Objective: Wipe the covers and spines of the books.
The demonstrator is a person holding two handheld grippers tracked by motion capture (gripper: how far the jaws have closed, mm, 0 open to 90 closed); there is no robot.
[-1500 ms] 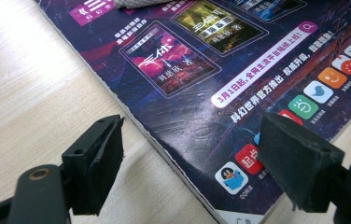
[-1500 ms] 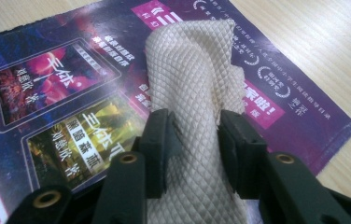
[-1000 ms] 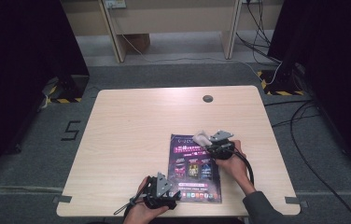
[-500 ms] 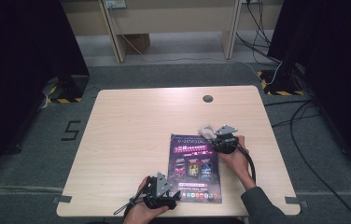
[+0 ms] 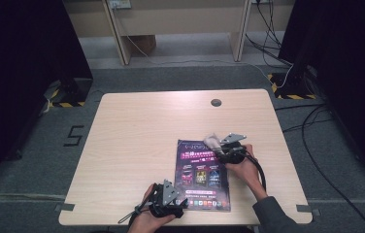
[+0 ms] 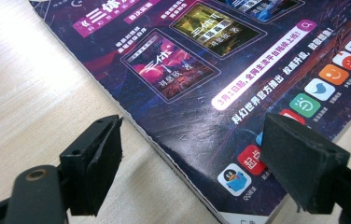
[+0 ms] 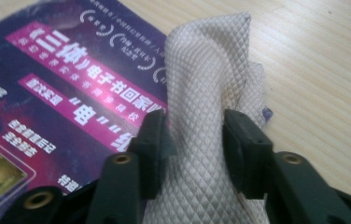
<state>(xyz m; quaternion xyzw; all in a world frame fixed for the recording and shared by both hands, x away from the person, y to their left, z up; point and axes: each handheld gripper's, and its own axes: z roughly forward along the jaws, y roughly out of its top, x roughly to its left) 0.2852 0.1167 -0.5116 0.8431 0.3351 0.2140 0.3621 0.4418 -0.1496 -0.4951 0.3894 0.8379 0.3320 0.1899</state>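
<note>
Wiping in progress: right tongs [image 7: 194,140], just opening, still flank the cloth [image 7: 211,79] at the booklet's [image 5: 203,175] top edge; left tongs [image 6: 201,163] spread, straddling its near corner.

High view above the table edge looking forward-down, gripper views close along their jaws, all sharing the magazine [image 5: 203,174].
</note>
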